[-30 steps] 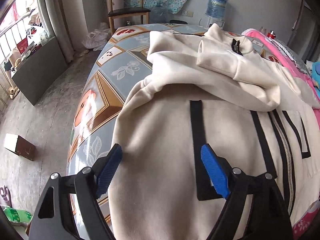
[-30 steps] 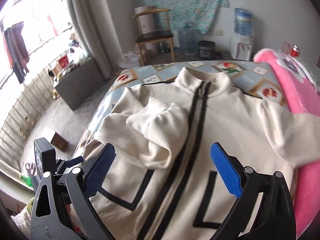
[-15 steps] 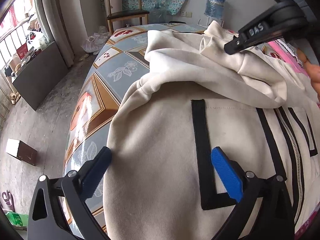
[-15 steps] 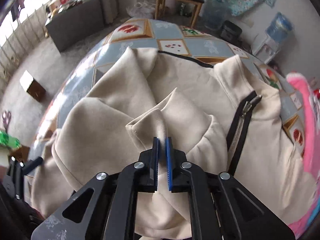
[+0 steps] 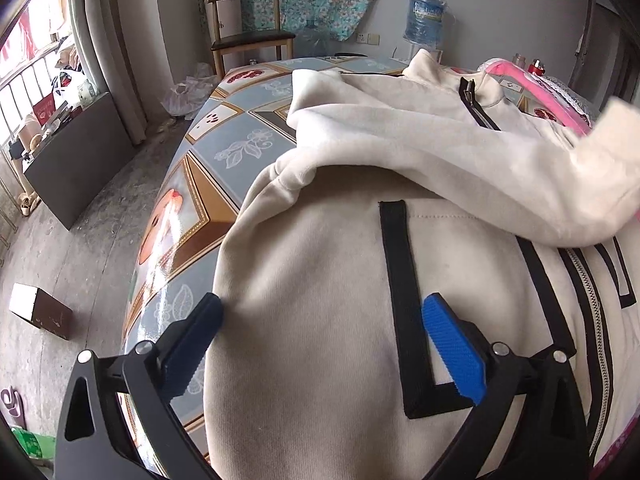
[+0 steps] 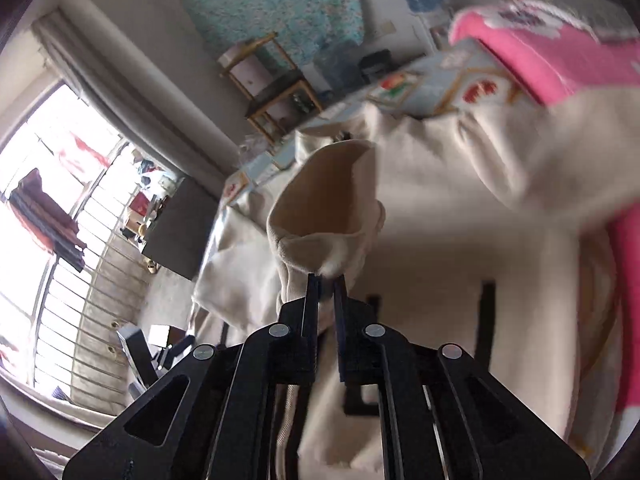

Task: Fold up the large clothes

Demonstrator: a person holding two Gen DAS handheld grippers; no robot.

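Pinching the cream jacket's [image 5: 320, 360] sleeve cuff [image 6: 320, 216], the right gripper [image 6: 326, 280] lifts it over the patterned bed [image 5: 224, 148], while the left gripper [image 5: 320, 320] gapes wide over the hem, a wooden chair [image 5: 250, 36] beyond.

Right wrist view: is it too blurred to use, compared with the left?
Right wrist view: smeared by motion, pink blanket and jacket soft, window blown out; the sleeve cuff stays readable. Left wrist view: sharp, fisheye-curved bed, glare on its cover.
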